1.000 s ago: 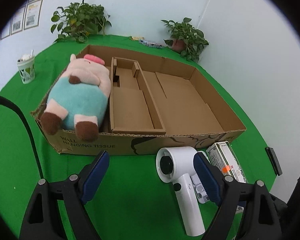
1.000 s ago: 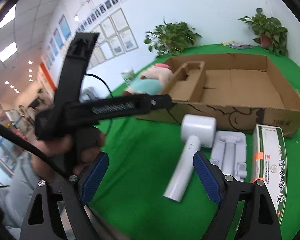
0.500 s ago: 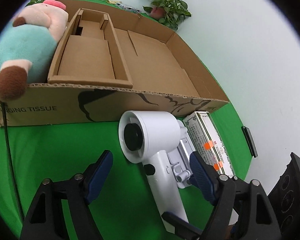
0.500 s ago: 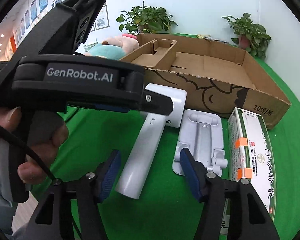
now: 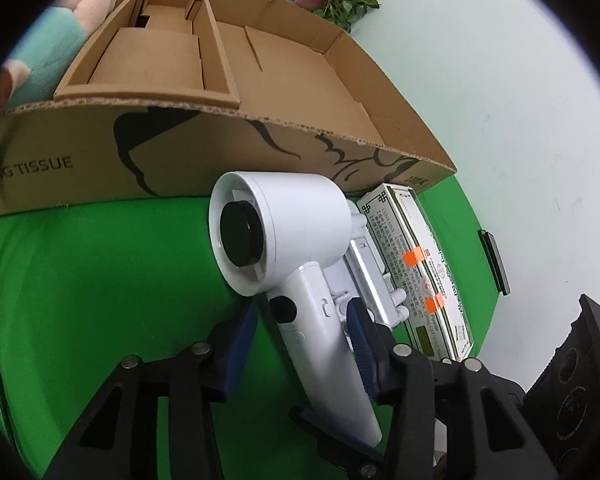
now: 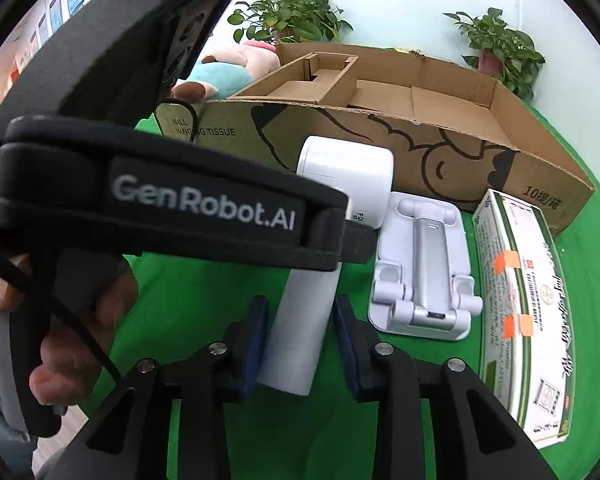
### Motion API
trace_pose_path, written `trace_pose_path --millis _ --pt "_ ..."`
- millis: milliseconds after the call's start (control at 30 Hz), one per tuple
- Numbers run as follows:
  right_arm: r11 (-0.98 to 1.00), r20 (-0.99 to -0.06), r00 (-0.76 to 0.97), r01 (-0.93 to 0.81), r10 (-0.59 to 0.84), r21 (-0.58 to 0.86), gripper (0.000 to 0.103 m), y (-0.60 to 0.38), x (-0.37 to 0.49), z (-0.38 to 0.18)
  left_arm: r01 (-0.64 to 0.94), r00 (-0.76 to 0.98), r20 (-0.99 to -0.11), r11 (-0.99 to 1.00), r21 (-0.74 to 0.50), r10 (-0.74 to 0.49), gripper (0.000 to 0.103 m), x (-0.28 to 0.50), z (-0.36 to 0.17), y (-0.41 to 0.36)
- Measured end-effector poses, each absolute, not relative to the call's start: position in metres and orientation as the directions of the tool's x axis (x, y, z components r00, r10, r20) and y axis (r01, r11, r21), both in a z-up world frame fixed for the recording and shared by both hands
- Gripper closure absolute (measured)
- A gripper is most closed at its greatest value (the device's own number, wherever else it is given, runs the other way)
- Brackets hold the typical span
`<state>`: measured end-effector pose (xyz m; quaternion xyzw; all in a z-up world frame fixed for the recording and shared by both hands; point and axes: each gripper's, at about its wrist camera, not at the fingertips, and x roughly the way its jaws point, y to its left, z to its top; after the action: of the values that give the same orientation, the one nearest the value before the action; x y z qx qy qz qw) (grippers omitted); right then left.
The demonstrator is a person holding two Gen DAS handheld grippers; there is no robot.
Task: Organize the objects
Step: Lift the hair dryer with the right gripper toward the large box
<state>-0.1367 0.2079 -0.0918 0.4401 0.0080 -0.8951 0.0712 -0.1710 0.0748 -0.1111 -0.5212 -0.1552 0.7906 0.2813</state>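
Left gripper (image 5: 302,338) and right gripper (image 6: 300,334) closing around white hair dryer (image 5: 284,236) handle, not yet clamped. Squeeze evenly, lift level toward cardboard box (image 5: 260,148) at 12 o'clock.

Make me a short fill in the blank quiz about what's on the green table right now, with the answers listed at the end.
1. Both grippers have their fingers on either side of the white hair dryer's ____.
2. The plush pig lies at the ____ end of the cardboard box, seen from the right wrist.
3. The white phone stand lies between the hair dryer and the green and white ____.

Answers: handle; left; carton
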Motion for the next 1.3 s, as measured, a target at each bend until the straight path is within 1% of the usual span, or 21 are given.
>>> trace_pose_path --millis 133,200,267,333,367,400,433,533,567,633,667,700,800,1067,1300 --pt "-0.988 -0.802 -0.583 0.142 -0.134 0.061 0.075 0.209 -0.121 -0.092 -0.277 -0.269 -0.744 -0.789 -0.549 0.612 0.064 -0.15 -0.111 0.078" --pt "-0.983 -0.813 -0.556 0.146 -0.171 0.106 0.074 0.209 -0.107 -0.089 -0.289 -0.261 -0.746 -0.787 -0.545 0.613 0.064 -0.132 -0.11 0.078" --pt "-0.974 -0.816 -0.533 0.155 -0.225 0.168 0.073 0.209 -0.09 -0.088 -0.275 -0.251 -0.728 -0.769 -0.577 0.637 0.064 -0.12 -0.113 0.072" --pt "-0.972 -0.814 -0.531 0.151 -0.234 0.181 0.066 0.211 -0.084 -0.088 -0.242 -0.265 -0.716 -0.764 -0.598 0.645 0.064 -0.117 -0.115 0.065" --pt "-0.973 -0.816 -0.53 0.144 -0.23 0.181 0.057 0.213 -0.085 -0.089 -0.234 -0.268 -0.715 -0.764 -0.601 0.645 0.064 -0.118 -0.116 0.064" --pt "-0.974 -0.816 -0.532 0.137 -0.228 0.183 0.053 0.213 -0.087 -0.089 -0.231 -0.273 -0.717 -0.767 -0.599 0.642 0.064 -0.121 -0.115 0.064" --pt "-0.974 -0.814 -0.535 0.129 -0.227 0.187 0.053 0.215 -0.091 -0.089 -0.227 -0.274 -0.717 -0.768 -0.599 0.641 0.064 -0.124 -0.115 0.064" --pt "-0.976 -0.808 -0.547 0.124 -0.219 0.181 0.053 0.213 -0.098 -0.087 -0.211 -0.272 -0.707 -0.757 -0.618 0.653 0.065 -0.133 -0.117 0.062" --pt "-0.979 -0.809 -0.551 0.127 -0.206 0.162 0.053 0.212 -0.102 -0.088 -0.208 -0.273 -0.707 -0.757 -0.619 0.653 0.067 -0.134 -0.117 0.062" --pt "-0.981 -0.816 -0.546 0.134 -0.191 0.14 0.062 0.207 -0.102 -0.092 -0.211 -0.28 -0.715 -0.768 -0.605 0.64 0.068 -0.133 -0.116 0.062" --pt "-0.978 -0.817 -0.54 0.14 -0.205 0.153 0.07 0.204 -0.1 -0.095 -0.21 -0.282 -0.712 -0.765 -0.609 0.643 0.068 -0.133 -0.117 0.061" --pt "-0.977 -0.816 -0.538 0.147 -0.211 0.156 0.071 0.202 -0.1 -0.096 -0.207 -0.285 -0.71 -0.764 -0.611 0.644 0.068 -0.132 -0.117 0.06" --pt "-0.983 -0.819 -0.549 0.153 -0.17 0.102 0.072 0.192 -0.095 -0.096 -0.204 -0.29 -0.716 -0.772 -0.601 0.634 0.068 -0.131 -0.116 0.059" --pt "-0.982 -0.813 -0.552 0.148 -0.183 0.121 0.072 0.188 -0.095 -0.096 -0.213 -0.313 -0.712 -0.777 -0.592 0.628 0.069 -0.129 -0.108 0.054" --pt "-0.983 -0.774 -0.607 0.139 -0.18 0.12 0.073 0.19 -0.083 -0.075 -0.251 -0.365 -0.699 -0.788 -0.562 0.615 0.069 -0.131 -0.075 0.056"
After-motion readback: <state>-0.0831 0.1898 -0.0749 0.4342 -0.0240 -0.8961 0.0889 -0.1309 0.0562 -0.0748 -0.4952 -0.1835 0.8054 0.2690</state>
